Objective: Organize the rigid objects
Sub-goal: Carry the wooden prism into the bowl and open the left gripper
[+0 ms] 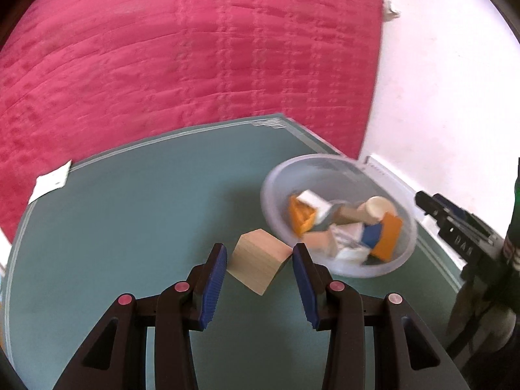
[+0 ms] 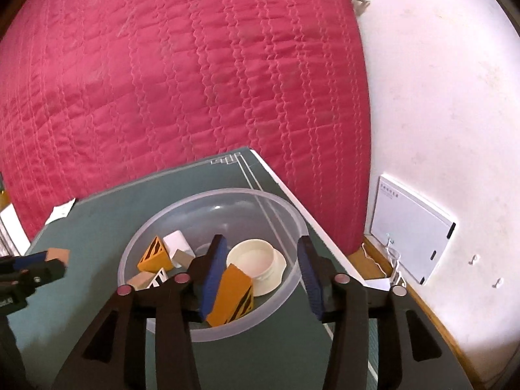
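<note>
Wooden and pale, the cube sat pinched between the blue pads of the left gripper, one corner turned toward the camera, so the grip fell across two opposite faces, and it rode just beside the near rim of the clear plastic bowl, apparently on its way in with the rest! Over on the other side, the right gripper hung right over that bowl with its jaws parted and nothing pressed between the pads; an orange block with black stripes lay below, leaning against the left pad, loose in the bowl as far as one could judge. Around it were a cream round lid, an orange wedge also striped in black, a white block and a small wooden piece, all heaped together because the bowl was clearly the collecting spot. The bowl stood toward the far right corner of the green table, whose edge carried a thin white border line and a small fret ornament at that corner. A white paper slip lay at the far left edge. Behind the table spread a quilted pink bedspread. As for writing: the grey board leaning on the white wall had a line of small characters near its top, too small to read, and the lettering on the right gripper's body in the left view was blurred.
</note>
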Demonstrator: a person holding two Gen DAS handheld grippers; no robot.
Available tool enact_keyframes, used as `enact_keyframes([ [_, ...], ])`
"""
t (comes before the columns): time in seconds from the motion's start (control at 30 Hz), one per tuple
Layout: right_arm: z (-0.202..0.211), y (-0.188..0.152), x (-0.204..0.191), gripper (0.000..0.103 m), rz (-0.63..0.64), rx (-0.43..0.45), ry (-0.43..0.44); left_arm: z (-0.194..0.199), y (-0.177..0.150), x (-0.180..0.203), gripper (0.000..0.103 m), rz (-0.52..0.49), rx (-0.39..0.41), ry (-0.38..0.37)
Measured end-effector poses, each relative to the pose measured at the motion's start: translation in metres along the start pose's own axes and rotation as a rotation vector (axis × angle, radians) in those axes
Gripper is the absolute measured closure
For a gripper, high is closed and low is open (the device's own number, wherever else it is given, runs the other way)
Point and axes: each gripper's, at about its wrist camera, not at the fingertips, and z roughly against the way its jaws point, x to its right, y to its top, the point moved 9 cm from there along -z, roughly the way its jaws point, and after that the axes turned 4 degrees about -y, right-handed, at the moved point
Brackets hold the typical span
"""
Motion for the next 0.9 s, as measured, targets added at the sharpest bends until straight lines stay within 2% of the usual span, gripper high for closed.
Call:
enact_keyframes([
  [0.4, -0.001, -0.004, -0.001, 0.054, -0.019, -0.002, 0.018, -0.054, 0.024, 0.056, 0.058, -0.056, -0.029, -0.122],
  [0.47, -0.001, -0.005, -0.001, 0.053, -0.020, -0.002, 0.018, -0.060, 0.026, 0.060, 0.054, -0.062, -0.028, -0.131],
  [0.5, -0.002, -0.005, -0.001, 0.052, -0.022, -0.004, 0.018, -0.064, 0.027, 0.060, 0.050, -0.061, -0.034, -0.126],
  [0.53, -0.003, -0.005, -0.001, 0.051, -0.025, -0.007, 0.018, -0.066, 0.027, 0.058, 0.040, -0.054, -0.033, -0.122],
  [0.57, -0.003, -0.006, 0.000, 0.050, -0.028, -0.008, 0.019, -0.066, 0.028, 0.056, 0.035, -0.045, -0.028, -0.117],
  [0.9, -0.003, -0.007, 0.001, 0.045, -0.027, -0.007, 0.018, -0.061, 0.018, 0.027, 0.028, -0.001, -0.020, -0.028],
])
